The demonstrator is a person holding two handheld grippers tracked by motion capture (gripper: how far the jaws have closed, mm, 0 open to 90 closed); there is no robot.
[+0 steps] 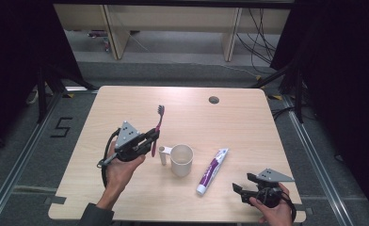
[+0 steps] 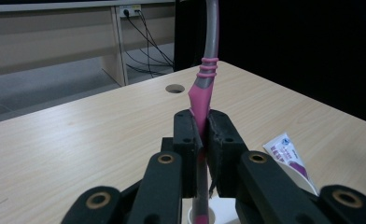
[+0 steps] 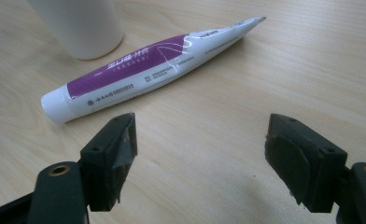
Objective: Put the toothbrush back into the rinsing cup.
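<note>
High view: left gripper [image 1: 152, 136] clamps the pink toothbrush [image 1: 156, 128] low on its handle, lifted above the table [image 1: 126, 103], bristles pointing away from the person, handle end hanging just left of the white mug [image 1: 181, 160]. Left gripper view: 2 jaws pinch the handle, brush standing up between them. Right gripper [image 1: 241, 183] sits near the table's front edge, jaws wide, nothing between them, toothpaste tube [image 3: 153, 63] lying just ahead, not touched, beside the mug.

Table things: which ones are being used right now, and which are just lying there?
In use: pink plastic toothbrush gripped in left tongs; white plastic cup just below it.
Lying about: purple-and-white toothpaste tube, near open right tongs.
</note>
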